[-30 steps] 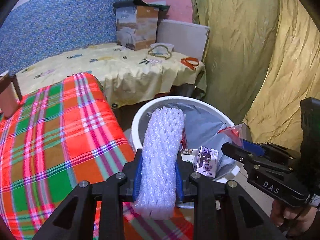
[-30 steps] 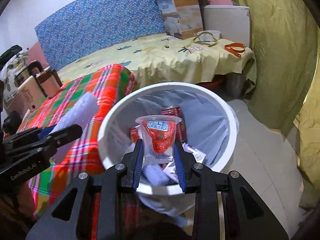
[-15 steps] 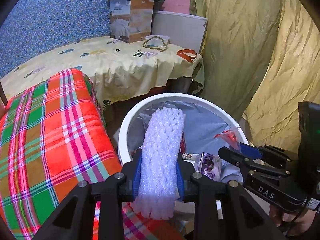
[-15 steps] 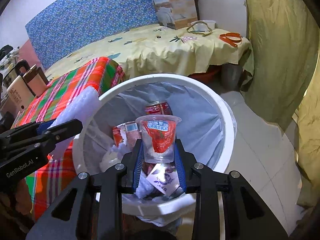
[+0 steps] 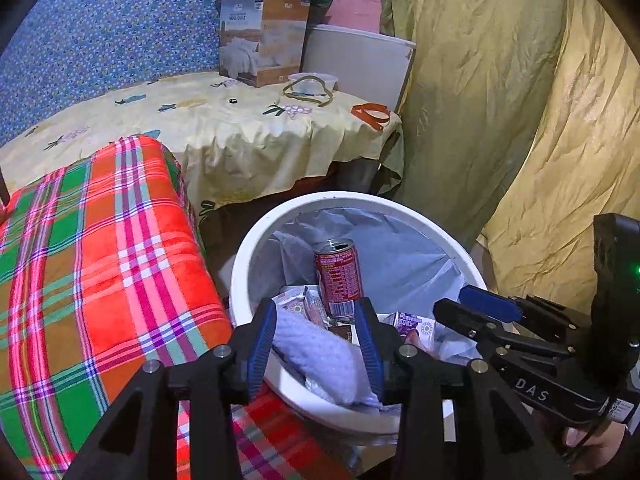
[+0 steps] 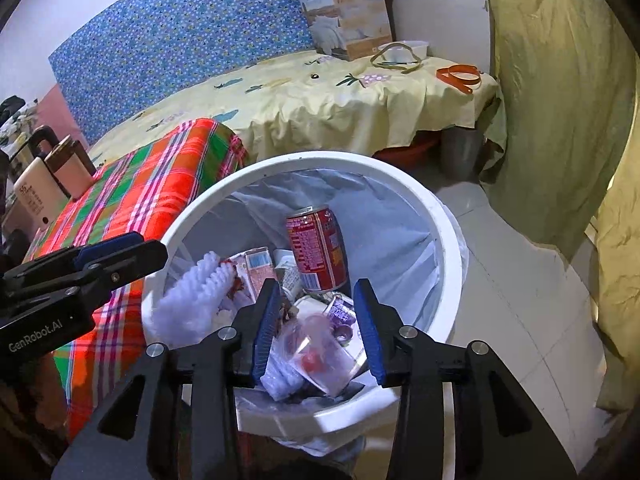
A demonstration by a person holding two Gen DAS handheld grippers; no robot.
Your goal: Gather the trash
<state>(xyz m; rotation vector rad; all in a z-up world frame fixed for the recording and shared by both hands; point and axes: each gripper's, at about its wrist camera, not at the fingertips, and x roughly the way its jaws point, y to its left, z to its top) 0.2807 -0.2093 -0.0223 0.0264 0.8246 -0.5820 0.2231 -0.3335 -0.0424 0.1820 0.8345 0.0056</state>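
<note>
A white trash bin (image 5: 256,240) with a grey liner sits on the floor; it also shows in the right wrist view (image 6: 448,240). Inside are a red can (image 5: 338,276) (image 6: 316,248), small cartons, a white foam fruit net (image 5: 320,360) (image 6: 192,300) and a clear plastic cup (image 6: 320,356) lying on its side. My left gripper (image 5: 316,344) is open over the bin's near rim, above the foam net. My right gripper (image 6: 316,328) is open over the bin, above the cup. Each gripper also shows in the other's view: the right (image 5: 480,316), the left (image 6: 120,256).
A red, green and orange plaid-covered table (image 5: 100,260) stands left of the bin. Behind is a yellow-clothed table (image 5: 240,132) with a cardboard box (image 5: 264,36), a bowl and orange scissors (image 5: 372,114). A yellow-green curtain (image 5: 500,100) hangs at right. Flasks (image 6: 44,184) stand far left.
Both grippers opened. The foam net dropped from the left gripper and the plastic cup from the right; both now lie in the bin.
</note>
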